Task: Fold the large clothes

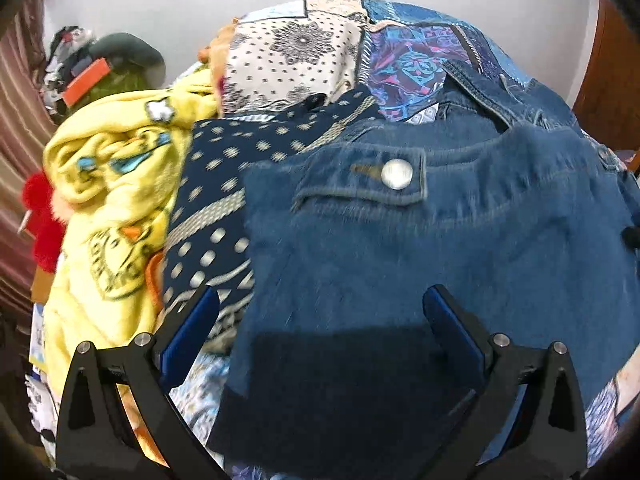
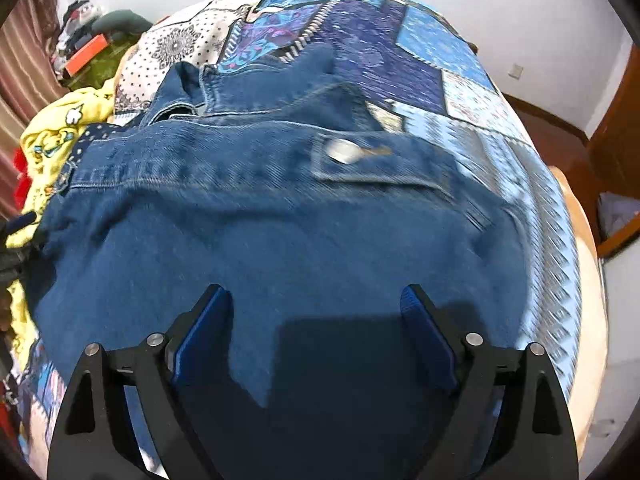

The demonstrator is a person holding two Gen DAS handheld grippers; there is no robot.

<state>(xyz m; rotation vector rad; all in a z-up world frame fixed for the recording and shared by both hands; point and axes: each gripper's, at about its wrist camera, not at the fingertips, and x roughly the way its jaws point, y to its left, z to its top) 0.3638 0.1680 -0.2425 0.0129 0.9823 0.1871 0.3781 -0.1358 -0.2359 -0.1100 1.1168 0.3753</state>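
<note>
- Left gripper (image 1: 322,304): jaws spread wide, holding nothing, above the denim jacket (image 1: 420,240).
- Right gripper (image 2: 316,302): jaws also wide apart, holding nothing; jacket lies beneath and ahead on the bedspread (image 2: 420,52).
- Yellow garment (image 1: 108,200) left of the left gripper.

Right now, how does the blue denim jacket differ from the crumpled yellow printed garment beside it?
The blue denim jacket lies spread fairly flat across the patchwork bedspread; the crumpled yellow printed garment is bunched in a heap. The jacket is plain, with a metal snap button; the yellow one carries cartoon-like prints. The jacket sits under both open grippers, left and right; the yellow one lies off to the left. Both rest on the bed, unfolded.
</note>
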